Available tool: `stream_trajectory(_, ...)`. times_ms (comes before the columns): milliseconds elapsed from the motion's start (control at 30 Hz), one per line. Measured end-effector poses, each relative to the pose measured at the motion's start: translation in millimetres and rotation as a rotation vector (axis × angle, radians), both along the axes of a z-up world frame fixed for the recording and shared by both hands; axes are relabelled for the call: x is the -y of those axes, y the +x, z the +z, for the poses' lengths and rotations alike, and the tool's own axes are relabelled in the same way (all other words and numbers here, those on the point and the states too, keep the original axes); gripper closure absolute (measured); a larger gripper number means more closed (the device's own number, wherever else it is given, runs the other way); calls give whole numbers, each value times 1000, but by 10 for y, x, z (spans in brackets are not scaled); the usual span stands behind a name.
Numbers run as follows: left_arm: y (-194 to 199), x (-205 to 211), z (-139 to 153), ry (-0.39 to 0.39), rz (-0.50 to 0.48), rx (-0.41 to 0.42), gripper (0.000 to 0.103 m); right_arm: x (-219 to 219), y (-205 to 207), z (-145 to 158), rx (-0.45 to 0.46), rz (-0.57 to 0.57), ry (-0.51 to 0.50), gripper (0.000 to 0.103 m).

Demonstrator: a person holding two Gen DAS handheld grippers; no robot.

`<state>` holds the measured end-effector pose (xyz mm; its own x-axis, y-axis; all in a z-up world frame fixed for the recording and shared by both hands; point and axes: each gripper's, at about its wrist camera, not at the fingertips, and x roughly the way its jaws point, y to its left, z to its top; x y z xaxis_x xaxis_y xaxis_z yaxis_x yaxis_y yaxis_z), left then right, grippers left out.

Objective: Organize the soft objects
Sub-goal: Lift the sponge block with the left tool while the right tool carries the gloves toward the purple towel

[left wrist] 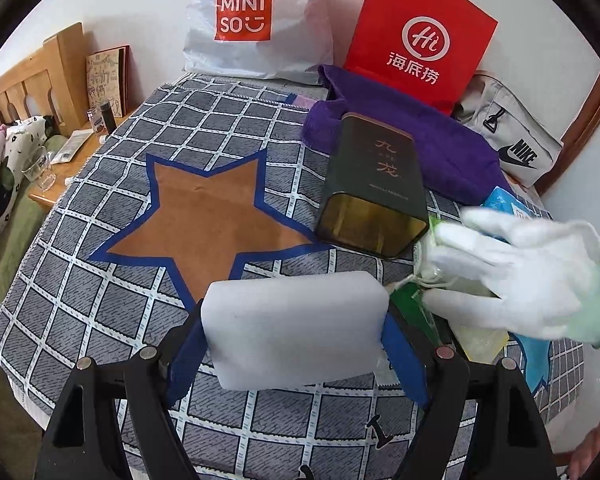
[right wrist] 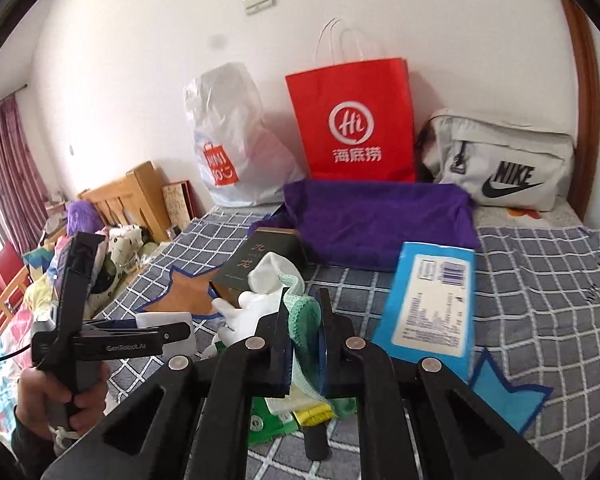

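A white foam sponge sits between the blue pads of my left gripper, which is shut on it above the checked cloth with a brown star. In the right wrist view my right gripper is shut on the green cuff of a white glove. The glove hangs at the right of the left wrist view, beside a dark tin lying on its side with its open mouth facing me. A hand holds the left gripper at the left of the right wrist view.
A purple towel lies behind the tin. A blue packet rests to the right, and green and yellow packets lie under the glove. A red paper bag, a white plastic bag and a grey Nike bag line the wall.
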<state>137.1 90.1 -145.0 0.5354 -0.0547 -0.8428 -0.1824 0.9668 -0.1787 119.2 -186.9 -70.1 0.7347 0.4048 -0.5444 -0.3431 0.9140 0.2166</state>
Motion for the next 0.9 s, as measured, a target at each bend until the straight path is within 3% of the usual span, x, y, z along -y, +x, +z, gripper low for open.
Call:
stream_trajectory(300, -190, 56, 123, 28, 21, 16, 23, 657, -578, 116, 19, -150, -49, 94)
stream_trajectory(400, -246, 80, 148, 39, 28, 19, 22, 769, -664, -57, -31, -172, -111, 94)
stream_trajectory(567, -307, 159, 149, 58, 23, 19, 22, 903, -604, -601, -168, -190, -171, 88)
stream_trajectory(633, -302, 185, 143, 64, 19, 15, 22, 964, -587, -762, -192, -210, -194, 71)
stream_trajectory(667, -298, 193, 137, 67, 17, 11, 22, 988, -585, -814, -184, -228, -214, 57)
stream_trajectory(800, -260, 217, 117, 72, 16, 3, 22, 1015, -623, -839, -125, -242, -259, 20)
stream_trajectory(900, -225, 237, 71, 68, 16, -9, 22, 985, -592, -851, -103, -214, -230, 5)
